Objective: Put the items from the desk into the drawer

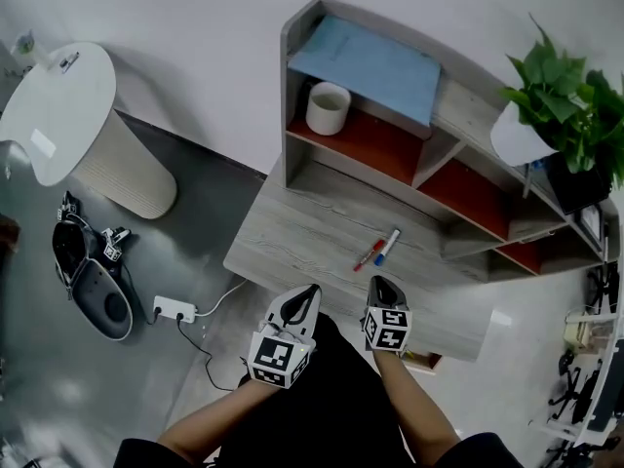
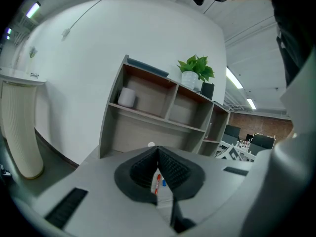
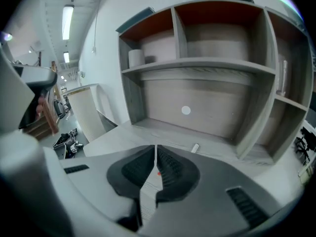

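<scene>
A white wall (image 1: 195, 18) backs the wooden shelf unit (image 1: 361, 139), with grey floor (image 1: 205, 237) beside it.

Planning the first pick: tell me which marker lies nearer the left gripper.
The red marker; it lies left of the blue marker, toward the left gripper.

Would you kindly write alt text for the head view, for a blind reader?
Seen from above, a person holds the left gripper and right gripper, both shut and empty, over the near edge of a desk; a red marker and a blue marker lie together before a shelf unit.
</scene>
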The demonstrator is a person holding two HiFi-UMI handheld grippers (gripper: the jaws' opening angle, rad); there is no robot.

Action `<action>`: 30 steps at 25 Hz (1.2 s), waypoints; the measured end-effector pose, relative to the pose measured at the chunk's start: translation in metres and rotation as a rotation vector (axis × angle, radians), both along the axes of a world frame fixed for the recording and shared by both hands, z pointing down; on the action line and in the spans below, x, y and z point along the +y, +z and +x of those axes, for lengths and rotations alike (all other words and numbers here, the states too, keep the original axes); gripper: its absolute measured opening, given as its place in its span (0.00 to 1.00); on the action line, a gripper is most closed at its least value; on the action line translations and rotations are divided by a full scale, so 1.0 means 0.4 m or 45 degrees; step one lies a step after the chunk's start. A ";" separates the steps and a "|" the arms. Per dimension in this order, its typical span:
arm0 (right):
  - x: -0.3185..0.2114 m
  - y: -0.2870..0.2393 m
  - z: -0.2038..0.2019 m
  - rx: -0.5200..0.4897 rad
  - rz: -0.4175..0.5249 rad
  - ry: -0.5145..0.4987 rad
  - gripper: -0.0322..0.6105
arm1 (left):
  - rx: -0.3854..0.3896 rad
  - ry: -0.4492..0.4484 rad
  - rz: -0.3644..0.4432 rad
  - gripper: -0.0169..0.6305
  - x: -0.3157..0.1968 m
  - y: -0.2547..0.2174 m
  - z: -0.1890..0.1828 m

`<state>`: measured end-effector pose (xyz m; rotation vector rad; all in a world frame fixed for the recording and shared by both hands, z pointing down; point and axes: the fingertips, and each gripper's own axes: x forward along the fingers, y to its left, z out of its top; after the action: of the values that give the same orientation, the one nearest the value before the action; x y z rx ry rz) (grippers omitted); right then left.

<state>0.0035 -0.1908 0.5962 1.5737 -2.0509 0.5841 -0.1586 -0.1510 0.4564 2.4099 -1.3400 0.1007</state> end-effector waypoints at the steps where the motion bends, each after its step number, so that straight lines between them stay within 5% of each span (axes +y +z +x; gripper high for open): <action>1: -0.013 0.023 -0.002 -0.004 -0.028 -0.004 0.09 | -0.006 -0.001 0.000 0.05 -0.011 0.001 0.004; 13: -0.136 0.217 0.028 0.029 -0.216 0.032 0.10 | -0.047 -0.127 -0.060 0.05 -0.096 0.029 -0.037; 22: -0.194 0.358 0.045 0.002 -0.393 0.132 0.20 | -0.068 -0.260 -0.081 0.05 -0.151 0.025 -0.085; 30: -0.216 0.413 0.081 0.025 -0.436 0.231 0.21 | -0.166 -0.222 -0.038 0.05 -0.155 0.011 -0.068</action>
<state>0.0360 -0.2771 0.7612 1.5562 -1.6932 0.9277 -0.1857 -0.2130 0.4607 2.2840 -1.5890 0.2327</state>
